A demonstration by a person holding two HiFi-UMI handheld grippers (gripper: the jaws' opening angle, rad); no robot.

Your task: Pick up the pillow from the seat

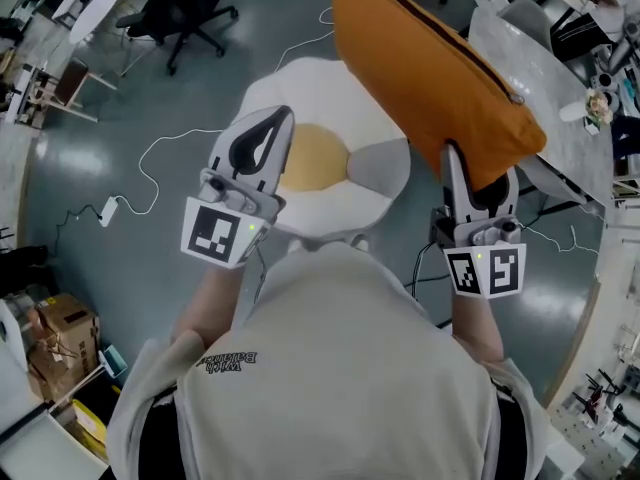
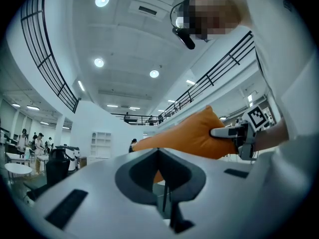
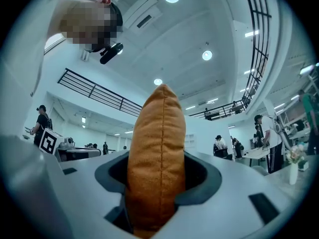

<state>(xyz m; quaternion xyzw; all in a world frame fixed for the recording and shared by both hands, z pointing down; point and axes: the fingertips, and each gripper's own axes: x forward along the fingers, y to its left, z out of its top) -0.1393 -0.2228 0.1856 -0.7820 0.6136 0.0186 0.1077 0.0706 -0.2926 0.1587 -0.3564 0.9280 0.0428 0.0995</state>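
An orange pillow (image 1: 430,78) hangs in the air above and to the right of the seat (image 1: 330,198), a white round chair with a yellow and a grey patch. My right gripper (image 1: 478,168) is shut on the pillow's lower corner; in the right gripper view the pillow (image 3: 157,153) stands upright between the jaws of the gripper (image 3: 157,180). My left gripper (image 1: 280,118) is over the seat's left side, shut with nothing in it. In the left gripper view, its closed jaws meet (image 2: 158,151); the pillow (image 2: 189,133) and right gripper (image 2: 234,132) show beyond.
A black office chair (image 1: 185,8) stands at the back left. A marble-topped table (image 1: 560,78) is close on the right. A cable and power strip (image 1: 108,211) lie on the grey floor at left, cardboard boxes (image 1: 60,328) at lower left.
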